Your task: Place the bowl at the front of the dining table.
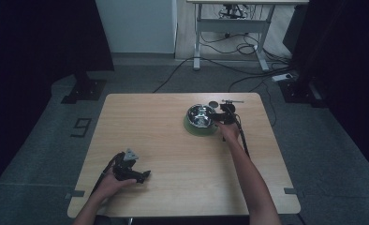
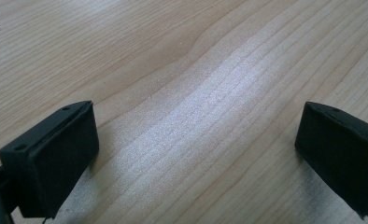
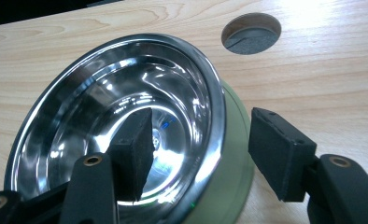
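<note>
A shiny steel bowl [image 1: 200, 115] sits in a pale green base [image 1: 196, 128] at the back right of the wooden table [image 1: 164, 145]. My right gripper [image 1: 218, 115] is at the bowl's right side. In the right gripper view, the right gripper [image 3: 203, 128] straddles the bowl's rim [image 3: 217, 116]: one pad [image 3: 135, 149] is inside the steel bowl [image 3: 126, 93], the other [image 3: 278, 154] stands outside, a little apart from the green base [image 3: 236, 158]. The jaws are open. My left gripper [image 1: 143, 176] rests near the front left, open [image 2: 196, 126] over bare wood.
A round cable hole [image 1: 213, 103] [image 3: 251, 33] in the tabletop lies just behind the bowl, with a small metal piece [image 1: 232, 101] beside it. A white-legged desk [image 1: 229, 28] and cables [image 1: 248, 49] on the floor are beyond the table.
</note>
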Tool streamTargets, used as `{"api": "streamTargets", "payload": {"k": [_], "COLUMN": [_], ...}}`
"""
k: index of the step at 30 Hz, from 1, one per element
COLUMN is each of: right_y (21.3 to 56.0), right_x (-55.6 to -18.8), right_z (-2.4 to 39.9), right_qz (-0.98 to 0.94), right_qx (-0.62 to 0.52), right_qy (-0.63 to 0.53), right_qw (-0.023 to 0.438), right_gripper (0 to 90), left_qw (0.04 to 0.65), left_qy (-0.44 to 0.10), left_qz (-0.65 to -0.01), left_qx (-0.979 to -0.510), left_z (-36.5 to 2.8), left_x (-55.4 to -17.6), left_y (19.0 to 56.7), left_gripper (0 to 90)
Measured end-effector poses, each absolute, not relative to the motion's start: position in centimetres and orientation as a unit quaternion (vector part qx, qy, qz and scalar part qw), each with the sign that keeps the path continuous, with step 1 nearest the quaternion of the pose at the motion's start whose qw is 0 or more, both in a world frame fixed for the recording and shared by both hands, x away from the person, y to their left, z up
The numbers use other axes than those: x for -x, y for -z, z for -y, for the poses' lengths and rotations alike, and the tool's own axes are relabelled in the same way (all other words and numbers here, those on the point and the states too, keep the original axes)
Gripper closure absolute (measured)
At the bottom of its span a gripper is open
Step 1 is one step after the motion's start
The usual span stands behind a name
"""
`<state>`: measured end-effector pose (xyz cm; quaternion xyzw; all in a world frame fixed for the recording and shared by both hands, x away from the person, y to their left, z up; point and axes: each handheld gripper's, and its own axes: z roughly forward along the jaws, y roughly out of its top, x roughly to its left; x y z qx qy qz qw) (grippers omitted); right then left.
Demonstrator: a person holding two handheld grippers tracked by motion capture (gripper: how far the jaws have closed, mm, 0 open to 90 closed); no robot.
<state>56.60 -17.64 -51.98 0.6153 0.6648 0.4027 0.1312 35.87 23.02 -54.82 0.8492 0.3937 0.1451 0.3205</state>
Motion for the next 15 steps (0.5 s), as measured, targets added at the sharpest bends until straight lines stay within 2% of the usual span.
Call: {"api": "streamTargets", "payload": {"k": [15], "right_y": [49.9], "right_x": [-54.2], "right_z": [18.6], "right_qz": [-0.686], "right_qx": [-0.588], "right_qy": [-0.409], "right_qw": [0.131], "right_gripper": [37.3], "left_qw": [0.320], "left_qy": [-0.145], "left_qz": [-0.394], "left_qx": [-0.849], "left_z": [-23.0], "left_x": [-35.9], "left_y": [54.8], "left_gripper": [0.0]}}
